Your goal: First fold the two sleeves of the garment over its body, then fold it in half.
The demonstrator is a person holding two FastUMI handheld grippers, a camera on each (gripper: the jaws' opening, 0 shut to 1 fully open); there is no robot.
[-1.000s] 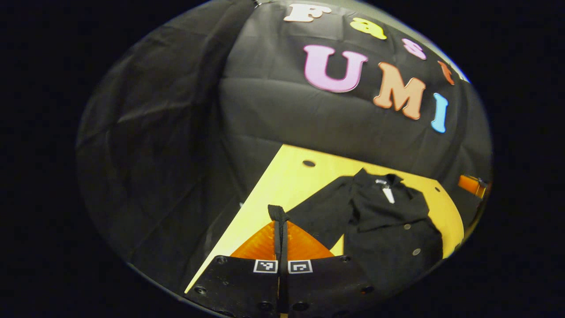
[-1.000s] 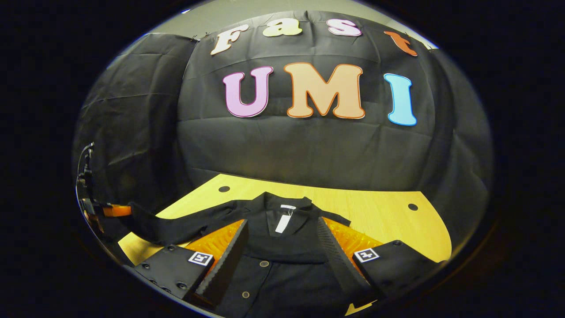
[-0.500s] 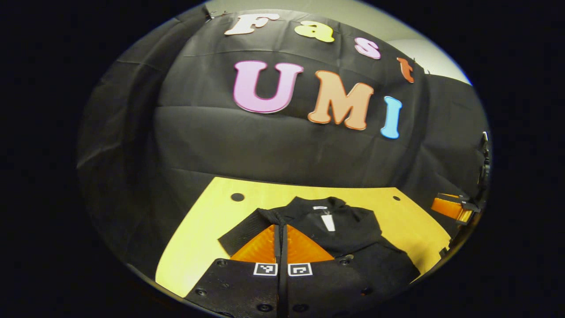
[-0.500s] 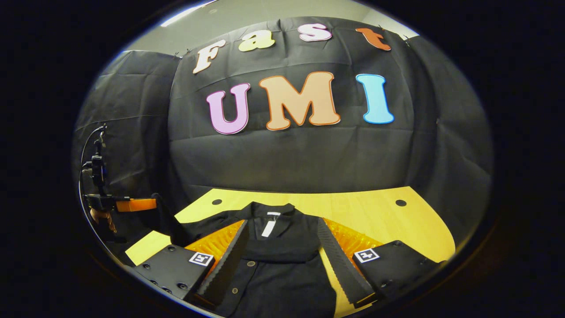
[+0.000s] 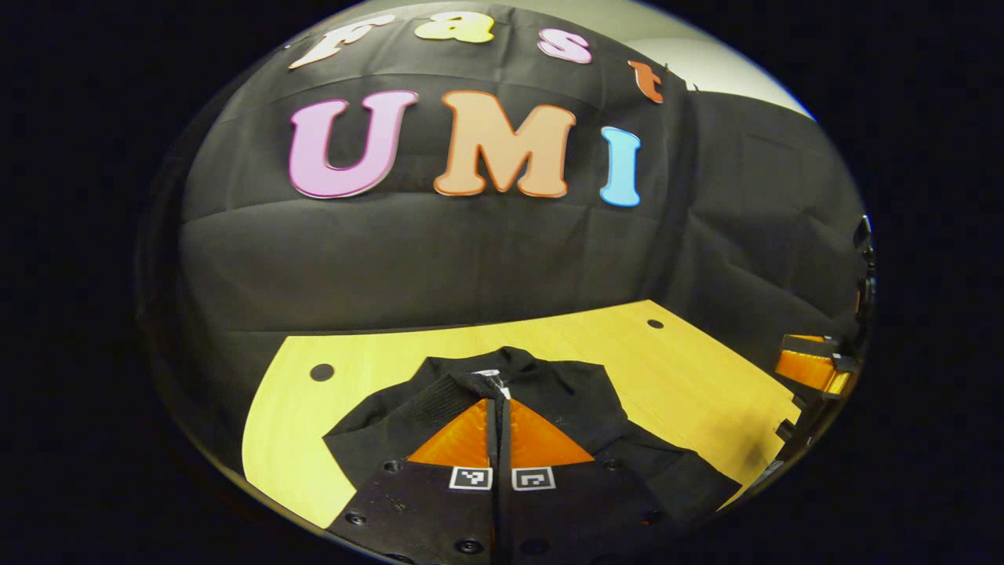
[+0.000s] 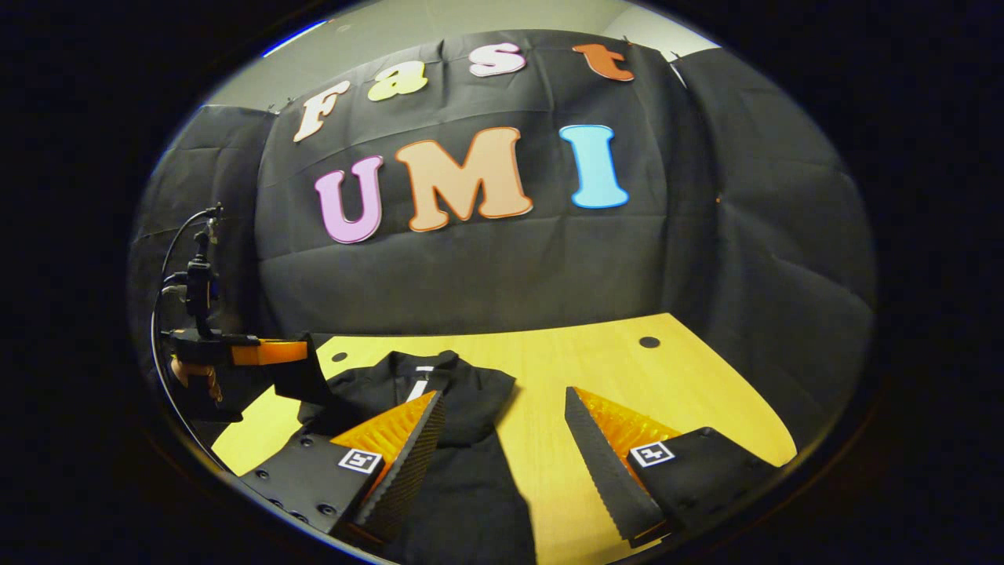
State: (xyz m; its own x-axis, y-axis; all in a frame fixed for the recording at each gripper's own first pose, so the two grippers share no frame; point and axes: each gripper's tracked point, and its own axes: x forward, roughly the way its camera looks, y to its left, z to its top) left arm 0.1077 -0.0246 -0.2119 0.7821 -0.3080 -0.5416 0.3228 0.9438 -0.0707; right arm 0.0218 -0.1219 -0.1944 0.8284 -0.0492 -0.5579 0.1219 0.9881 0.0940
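Booth: black cloth wall behind a yellow wooden desk [image 5: 690,377] with small dark holes near its far edge.
Garment: a black garment [image 6: 463,471] lies on the desk, collar towards the wall, buttons not discernible now.
Left gripper [image 5: 499,416]: its fingers are pressed together, pinching the end of a black sleeve [image 5: 439,396]; the sleeve runs back from the fingertips over the garment's body, just in front of the collar.
Right gripper [image 6: 502,463]: fingers spread wide, nothing between them but bare desk and the garment's edge; the garment lies under and beyond its left finger [image 6: 404,459].
Left gripper in the right gripper view: it shows far to the left, gripping dark cloth above the desk.
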